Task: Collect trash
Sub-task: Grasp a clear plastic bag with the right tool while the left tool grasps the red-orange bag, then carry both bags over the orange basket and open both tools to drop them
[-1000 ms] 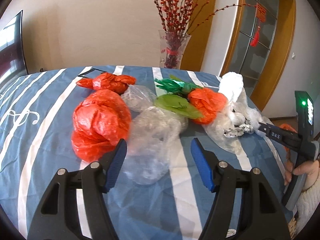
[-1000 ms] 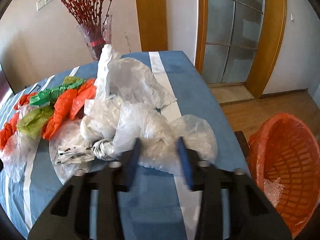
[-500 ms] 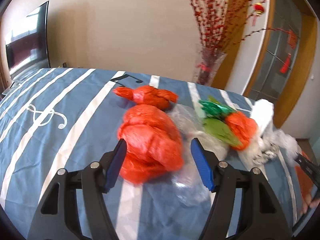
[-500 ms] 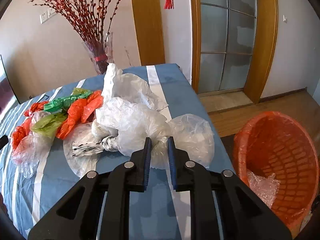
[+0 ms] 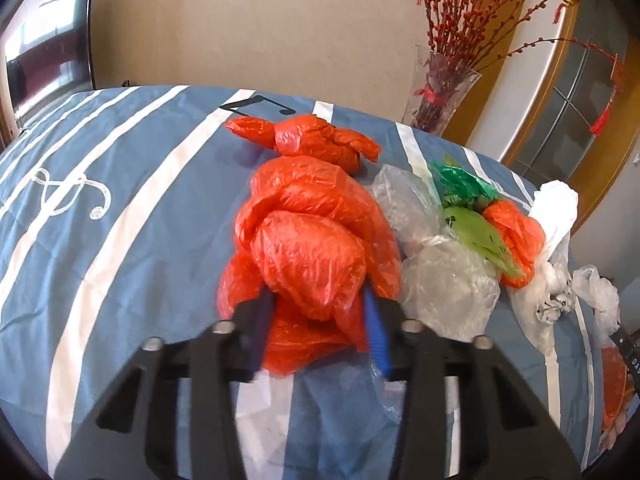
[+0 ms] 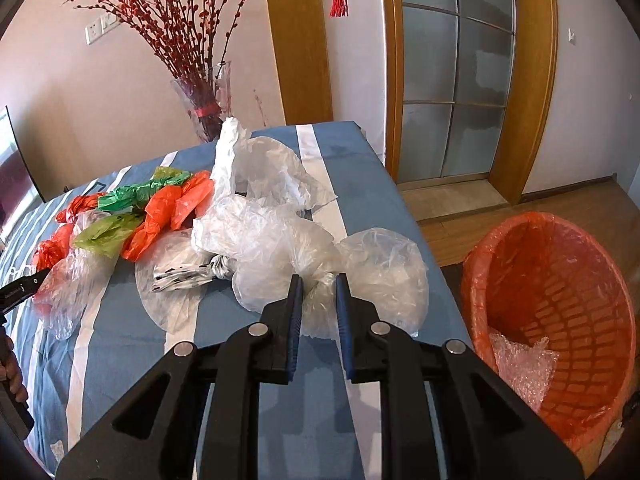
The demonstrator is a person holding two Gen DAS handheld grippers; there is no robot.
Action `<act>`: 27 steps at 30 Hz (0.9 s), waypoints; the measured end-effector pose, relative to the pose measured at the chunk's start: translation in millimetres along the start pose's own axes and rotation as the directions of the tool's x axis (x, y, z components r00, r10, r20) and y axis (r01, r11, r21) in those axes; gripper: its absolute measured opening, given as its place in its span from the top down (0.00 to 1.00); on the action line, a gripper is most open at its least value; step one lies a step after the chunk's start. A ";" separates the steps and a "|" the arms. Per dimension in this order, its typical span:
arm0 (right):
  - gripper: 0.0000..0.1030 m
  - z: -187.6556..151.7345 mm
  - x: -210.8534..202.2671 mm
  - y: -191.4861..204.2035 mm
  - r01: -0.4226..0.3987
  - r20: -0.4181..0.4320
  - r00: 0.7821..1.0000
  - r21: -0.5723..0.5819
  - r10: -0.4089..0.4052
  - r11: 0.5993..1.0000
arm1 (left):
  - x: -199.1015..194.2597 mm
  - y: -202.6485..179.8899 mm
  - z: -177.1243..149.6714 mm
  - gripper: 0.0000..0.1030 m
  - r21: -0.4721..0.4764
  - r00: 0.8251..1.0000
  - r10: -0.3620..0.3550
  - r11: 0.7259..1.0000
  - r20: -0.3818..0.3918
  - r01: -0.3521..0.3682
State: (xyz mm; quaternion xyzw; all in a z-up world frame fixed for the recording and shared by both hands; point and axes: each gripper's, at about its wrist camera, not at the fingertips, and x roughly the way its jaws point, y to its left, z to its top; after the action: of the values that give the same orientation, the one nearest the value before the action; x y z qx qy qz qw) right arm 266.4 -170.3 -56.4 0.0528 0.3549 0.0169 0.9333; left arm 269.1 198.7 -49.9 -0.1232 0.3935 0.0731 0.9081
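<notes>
A big crumpled red plastic bag (image 5: 312, 248) lies on the blue striped tablecloth (image 5: 120, 220). My left gripper (image 5: 318, 324) has its jaws closing on the bag's near end, and the blue pads press into it. In the right wrist view my right gripper (image 6: 318, 300) is shut on the pinched neck of a clear plastic bag (image 6: 384, 272) near the table's right edge. An orange bin (image 6: 500, 240) stands on the floor to the right, with bubble wrap (image 6: 520, 364) inside.
More bags are heaped mid-table: a smaller red one (image 5: 308, 140), clear ones (image 5: 448, 284), green (image 5: 464, 188), orange (image 5: 516, 232) and white (image 5: 556, 208). A glass vase (image 6: 204, 104) of red branches stands behind. A hand (image 6: 10, 372) shows at the left edge.
My left gripper moved from the clear bag to the big red bag and narrowed its jaws around it. My right gripper shut on the clear bag's neck and lifted slightly.
</notes>
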 end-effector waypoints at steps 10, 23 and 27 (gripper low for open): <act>0.83 -3.9 -23.2 -2.1 -0.016 0.033 0.999 0.006 0.016 1.000 | -36.5 -2.5 1.5 0.86 0.024 0.996 -0.013 1.000 0.087 0.011; 0.83 -7.2 -69.3 -17.8 -0.028 0.108 0.994 0.028 0.025 0.999 | -106.5 -56.5 -1.3 0.86 0.101 0.973 -0.135 0.988 0.185 0.118; 0.83 -9.7 -82.4 -29.6 -0.022 0.128 0.992 0.049 0.016 0.999 | -115.4 -87.8 -9.5 0.86 0.142 0.966 -0.189 0.976 0.177 0.165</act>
State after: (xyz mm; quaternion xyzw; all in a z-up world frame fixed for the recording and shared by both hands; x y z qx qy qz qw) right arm 198.2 -204.5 -12.5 0.0805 0.2942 0.0135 0.9522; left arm 204.2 107.7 43.0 -0.0925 0.2963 -0.0220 0.9503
